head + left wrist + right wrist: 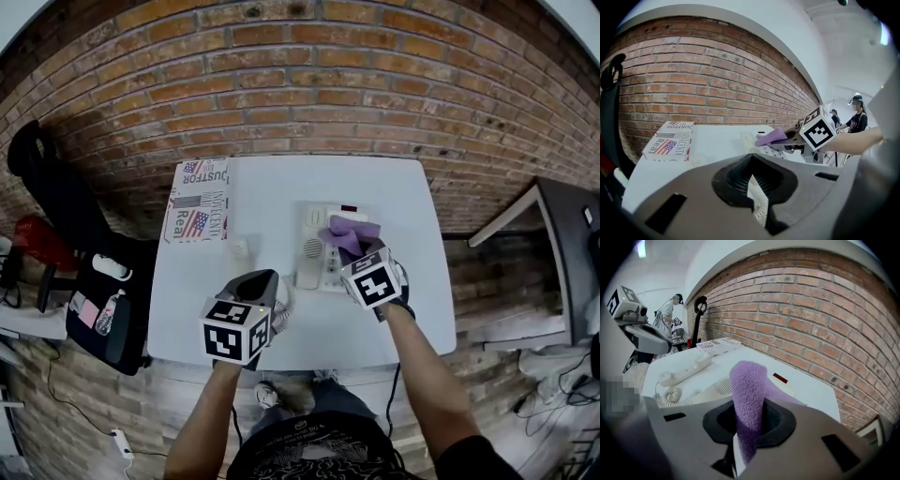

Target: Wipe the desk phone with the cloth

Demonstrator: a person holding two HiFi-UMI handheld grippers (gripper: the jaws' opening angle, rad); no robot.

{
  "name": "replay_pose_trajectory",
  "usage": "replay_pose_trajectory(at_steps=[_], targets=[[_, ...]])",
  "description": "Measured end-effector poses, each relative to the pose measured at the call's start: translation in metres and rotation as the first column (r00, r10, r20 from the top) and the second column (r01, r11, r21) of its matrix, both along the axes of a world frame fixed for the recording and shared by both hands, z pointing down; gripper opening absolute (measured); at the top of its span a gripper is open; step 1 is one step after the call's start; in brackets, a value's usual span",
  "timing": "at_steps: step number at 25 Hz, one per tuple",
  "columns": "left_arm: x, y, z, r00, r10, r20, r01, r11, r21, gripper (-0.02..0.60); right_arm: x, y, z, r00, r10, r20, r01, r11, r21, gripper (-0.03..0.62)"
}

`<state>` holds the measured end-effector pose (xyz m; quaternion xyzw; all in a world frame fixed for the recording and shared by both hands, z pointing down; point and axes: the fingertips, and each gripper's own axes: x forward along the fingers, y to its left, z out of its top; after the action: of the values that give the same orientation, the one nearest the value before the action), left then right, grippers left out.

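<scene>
Brickwork [309,84] backs the white worktop [394,319]. At the worktop's upper left lies a flat box [199,201] printed with flags and the word "Real"; its other print is unclear. The desk phone [319,225] sits mid-frame, with its handset [310,265] along its left side and its coiled cord [283,309] trailing lower left. The right gripper [361,255] has its jaws clamped on a purple cloth [349,233] over the phone. The left gripper [262,281] hovers beside the cord, jaws together and empty.

Printed box [198,202] on white table [267,192]
</scene>
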<state>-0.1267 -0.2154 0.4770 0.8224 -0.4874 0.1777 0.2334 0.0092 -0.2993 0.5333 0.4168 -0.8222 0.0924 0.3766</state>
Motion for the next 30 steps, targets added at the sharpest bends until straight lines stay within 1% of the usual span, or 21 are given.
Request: replay_pose_trajectory(at_steps=[14, 30], targets=[[-0.004, 0.022, 0.0, 0.997, 0.081, -0.006, -0.081, 0.997, 0.007, 0.006, 0.002, 0.047, 0.01, 0.998, 0.06, -0.009, -0.06, 0.998, -0.028, 0.046], [-0.008, 0.047, -0.001, 0.988, 0.156, -0.009, -0.155, 0.988, 0.023, 0.006, -0.004, 0.098, 0.023, 0.995, 0.102, -0.008, -0.102, 0.993, -0.055, 0.046]])
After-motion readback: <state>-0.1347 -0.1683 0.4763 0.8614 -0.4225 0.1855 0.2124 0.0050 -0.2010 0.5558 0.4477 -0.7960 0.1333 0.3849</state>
